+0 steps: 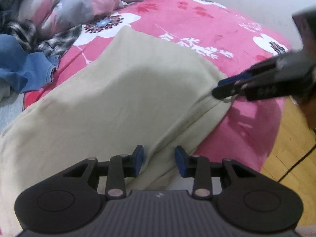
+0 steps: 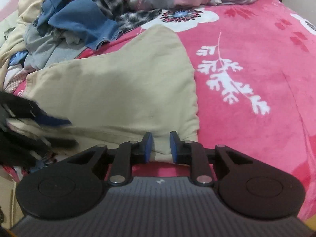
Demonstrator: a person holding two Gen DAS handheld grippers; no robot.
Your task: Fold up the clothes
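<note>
Lying flat on pink bed (image 2: 246, 63): beige garment (image 1: 118, 98).
Left gripper (image 1: 159, 161) and right gripper (image 2: 159, 146) both parted over its near edge, grasping nothing; clothes pile (image 2: 65, 25) behind.

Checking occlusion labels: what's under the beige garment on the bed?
The beige garment lies on the pink floral blanket, which shows along its edges. Whatever sits beneath its middle is covered.

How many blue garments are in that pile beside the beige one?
2 that I can separate: a blue denim piece beside the plaid shirt, and another blue garment behind it. More may be buried.
</note>
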